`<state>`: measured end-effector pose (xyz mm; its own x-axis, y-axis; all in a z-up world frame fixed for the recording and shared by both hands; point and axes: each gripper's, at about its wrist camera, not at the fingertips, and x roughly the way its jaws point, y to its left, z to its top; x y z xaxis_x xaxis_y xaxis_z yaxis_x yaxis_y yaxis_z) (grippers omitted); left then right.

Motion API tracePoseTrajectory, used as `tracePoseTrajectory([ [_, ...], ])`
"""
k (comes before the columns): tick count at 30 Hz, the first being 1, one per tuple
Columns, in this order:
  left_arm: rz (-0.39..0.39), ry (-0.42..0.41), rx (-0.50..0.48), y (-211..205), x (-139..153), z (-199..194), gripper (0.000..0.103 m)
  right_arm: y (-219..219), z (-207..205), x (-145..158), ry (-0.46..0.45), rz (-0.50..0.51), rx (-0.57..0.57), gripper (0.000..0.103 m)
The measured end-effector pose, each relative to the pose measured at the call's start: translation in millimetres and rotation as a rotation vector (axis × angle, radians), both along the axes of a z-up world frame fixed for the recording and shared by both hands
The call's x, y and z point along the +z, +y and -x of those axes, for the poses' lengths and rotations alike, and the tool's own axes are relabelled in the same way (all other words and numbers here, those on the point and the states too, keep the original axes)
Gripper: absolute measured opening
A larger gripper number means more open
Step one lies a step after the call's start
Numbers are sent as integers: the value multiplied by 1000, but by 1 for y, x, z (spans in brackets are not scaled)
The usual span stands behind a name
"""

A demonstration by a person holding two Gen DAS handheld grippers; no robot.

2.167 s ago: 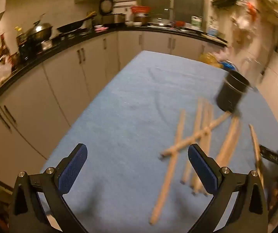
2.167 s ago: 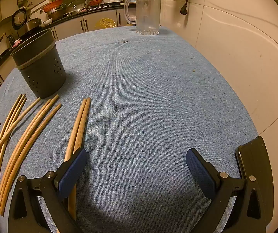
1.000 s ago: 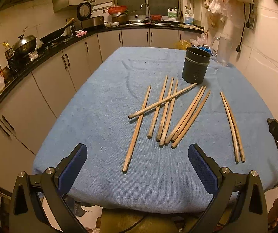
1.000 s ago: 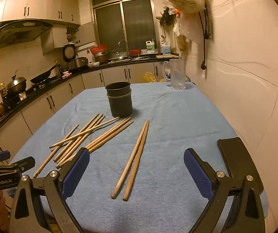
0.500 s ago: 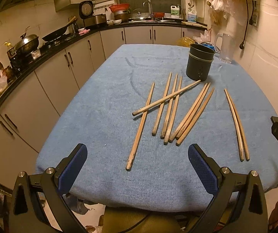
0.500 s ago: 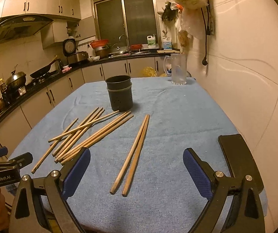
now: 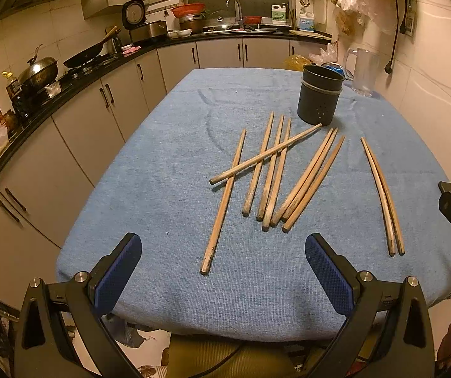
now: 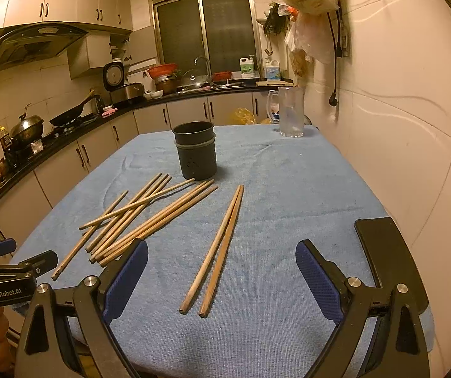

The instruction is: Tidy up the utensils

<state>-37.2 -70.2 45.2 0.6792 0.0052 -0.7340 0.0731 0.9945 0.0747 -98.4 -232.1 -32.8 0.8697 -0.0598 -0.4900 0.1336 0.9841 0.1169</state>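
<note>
— Ten chopsticks [image 7: 275, 170] lie on the blue cloth [image 7: 168, 163], all loose. Why are they spread so?

— I think they wait to be collected. Eight make a fan in the middle, one lying across the others, and a pair [image 8: 216, 249] lies apart at about 3 o'clock from the fan. The dark holder [image 8: 195, 149] stands upright at 12 o'clock, just beyond the tips, and looks empty.

— And the grippers?

— The left gripper [image 7: 223, 267] hangs at the near table edge, jaws spread wide, nothing between them. The right gripper [image 8: 222, 278] is the same, wide apart, with the pair almost in line with its gap.

— So the pair goes first?

— Probably; it is separate, easy to pinch.
</note>
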Motion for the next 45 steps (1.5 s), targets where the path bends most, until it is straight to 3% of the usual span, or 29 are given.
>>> tracePoseTrajectory([
  [30,20,53,-11,4,-9,-8,103,-2,-7,-7,44,-25,3,90],
  [39,-15,64,-67,14,-1,-37,103,-32,-32,-4,120,-158,33,77],
  [40,-18,70,-88,13,1,-43,102,-35,-36,-1,129,-165,40,75],
  [42,-24,83,-119,10,7,-56,85,-43,-44,5,146,-189,55,64],
  [45,-26,129,-197,-2,13,-84,68,-53,-55,13,169,-221,64,61],
])
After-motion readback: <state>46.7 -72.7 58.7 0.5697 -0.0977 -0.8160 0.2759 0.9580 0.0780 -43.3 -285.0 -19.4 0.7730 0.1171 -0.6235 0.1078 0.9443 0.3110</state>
